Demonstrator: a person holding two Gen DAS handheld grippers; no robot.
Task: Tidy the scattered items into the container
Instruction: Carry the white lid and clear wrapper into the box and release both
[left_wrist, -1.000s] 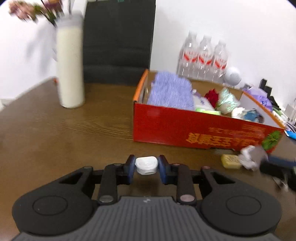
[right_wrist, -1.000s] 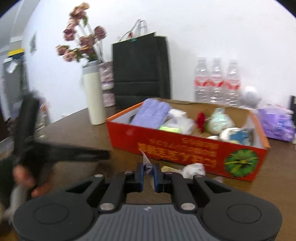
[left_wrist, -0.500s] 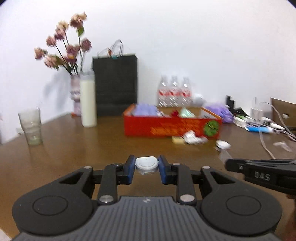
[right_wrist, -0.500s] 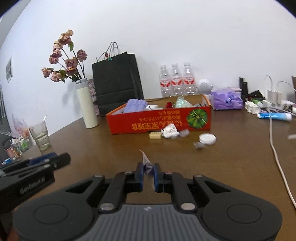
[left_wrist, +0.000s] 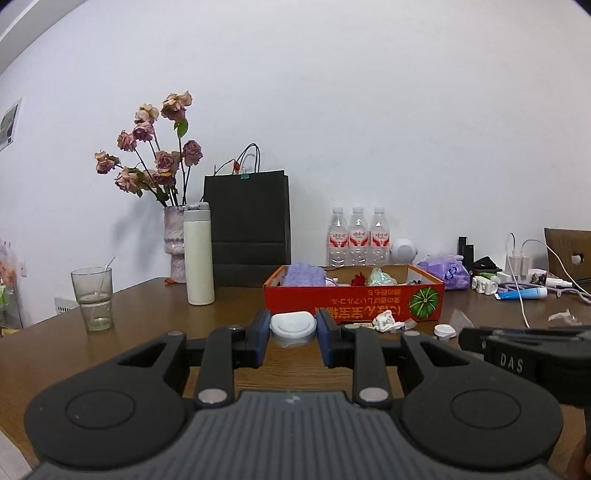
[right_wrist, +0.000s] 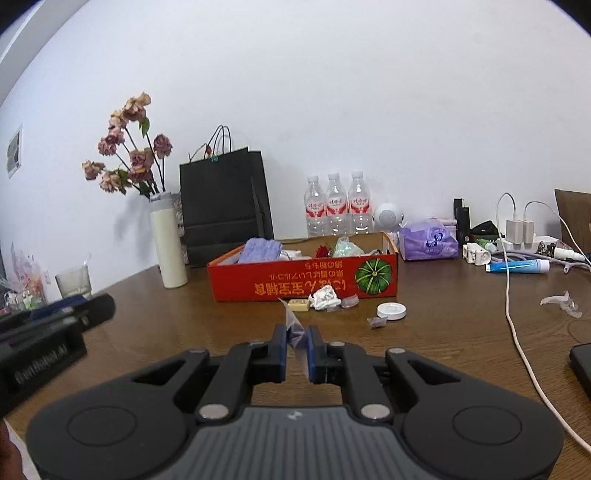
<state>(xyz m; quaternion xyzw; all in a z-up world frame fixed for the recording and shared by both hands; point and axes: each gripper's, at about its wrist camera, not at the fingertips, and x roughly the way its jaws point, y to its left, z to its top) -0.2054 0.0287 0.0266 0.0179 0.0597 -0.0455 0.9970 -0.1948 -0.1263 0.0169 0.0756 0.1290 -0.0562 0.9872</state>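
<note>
Both tongs loaded, red box ahead at twelve o'clock.
The left gripper (left_wrist: 293, 332) pinches a white lid (left_wrist: 293, 326); the right gripper (right_wrist: 296, 341) is pressed onto a clear wrapper scrap (right_wrist: 293, 330). The red box (right_wrist: 295, 282) sits well beyond both, on the wooden table (right_wrist: 443, 332).

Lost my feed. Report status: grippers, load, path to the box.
Left gripper shut on white lid. Right gripper shut on clear wrapper scrap. Red box ahead; crumpled tissue and other scraps lie before it.
</note>
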